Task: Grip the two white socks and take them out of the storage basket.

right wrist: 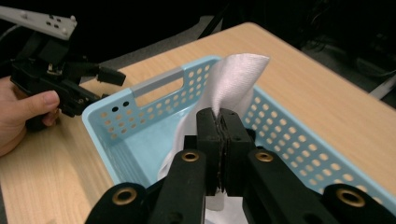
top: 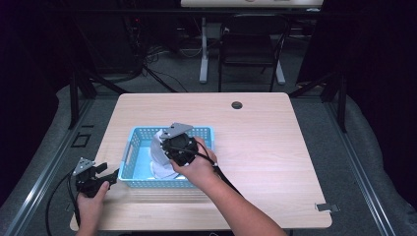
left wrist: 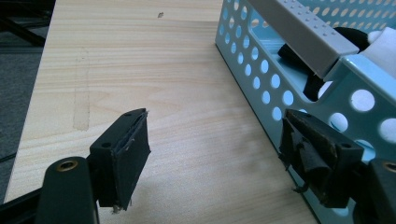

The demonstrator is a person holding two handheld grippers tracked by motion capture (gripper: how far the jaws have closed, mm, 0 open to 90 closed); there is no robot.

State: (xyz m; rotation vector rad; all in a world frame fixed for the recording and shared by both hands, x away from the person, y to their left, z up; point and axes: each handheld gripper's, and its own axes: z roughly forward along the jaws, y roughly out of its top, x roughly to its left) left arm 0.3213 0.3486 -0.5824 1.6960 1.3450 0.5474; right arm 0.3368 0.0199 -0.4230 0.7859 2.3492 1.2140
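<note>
White cloth (right wrist: 236,77) pinched between right tongs (right wrist: 223,122).

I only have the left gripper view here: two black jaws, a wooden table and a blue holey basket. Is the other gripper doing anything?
Observer: Yes. The right gripper is shut on a white cloth over the blue basket.
Operator: Is the cloth lying flat?
Observer: No, it hangs from the jaws into the basket.
Operator: And my gripper?
Observer: The left gripper sits open on the table, just outside the basket's left end.
</note>
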